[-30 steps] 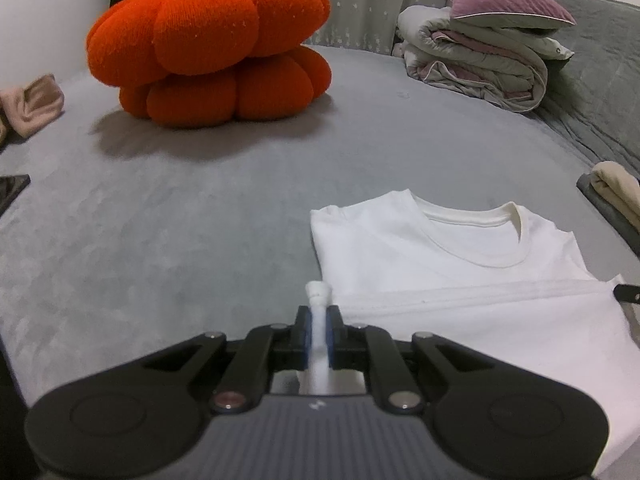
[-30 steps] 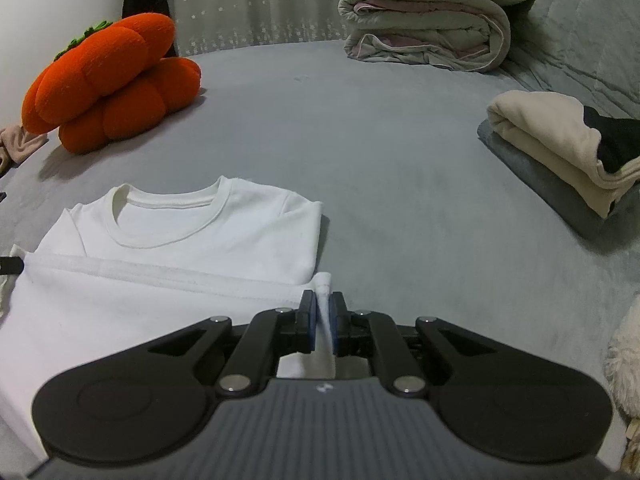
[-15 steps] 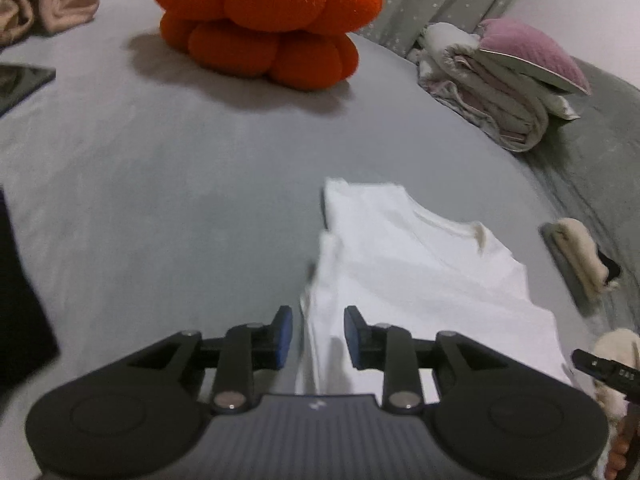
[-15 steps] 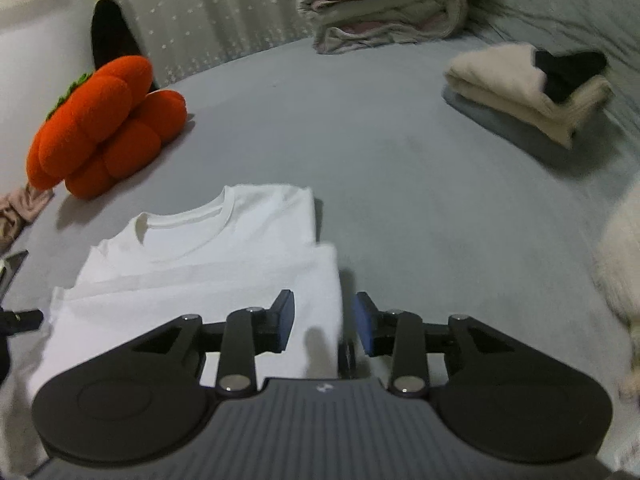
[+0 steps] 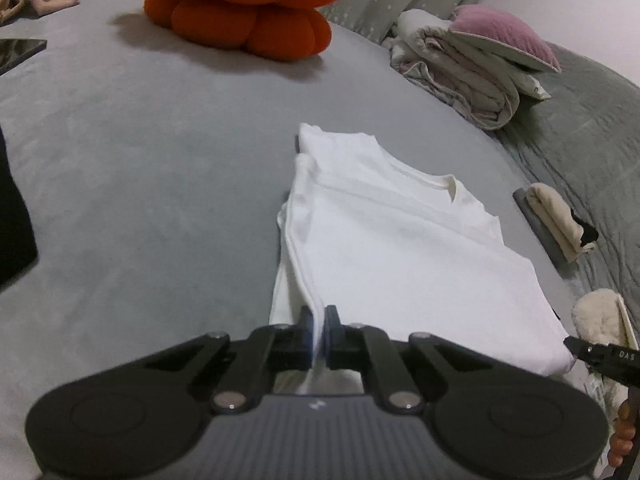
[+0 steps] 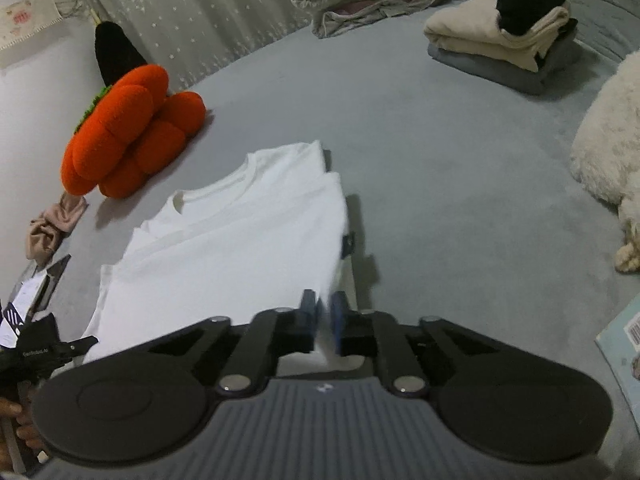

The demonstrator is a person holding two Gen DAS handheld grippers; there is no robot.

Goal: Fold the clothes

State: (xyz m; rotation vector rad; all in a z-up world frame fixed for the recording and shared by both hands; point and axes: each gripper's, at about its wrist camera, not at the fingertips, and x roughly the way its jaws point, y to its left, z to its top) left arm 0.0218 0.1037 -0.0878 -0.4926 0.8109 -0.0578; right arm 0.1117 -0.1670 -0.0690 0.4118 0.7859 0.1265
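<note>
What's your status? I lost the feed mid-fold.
Left gripper and right gripper just closed, each shut on the near edge of the white T-shirt. Shirt part-folded on the grey bed. Nothing in the way.

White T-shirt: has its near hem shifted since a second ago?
Yes. The white T-shirt has been folded: its near hem now lies farther up toward the orange pumpkin cushion, close under the collar.
</note>
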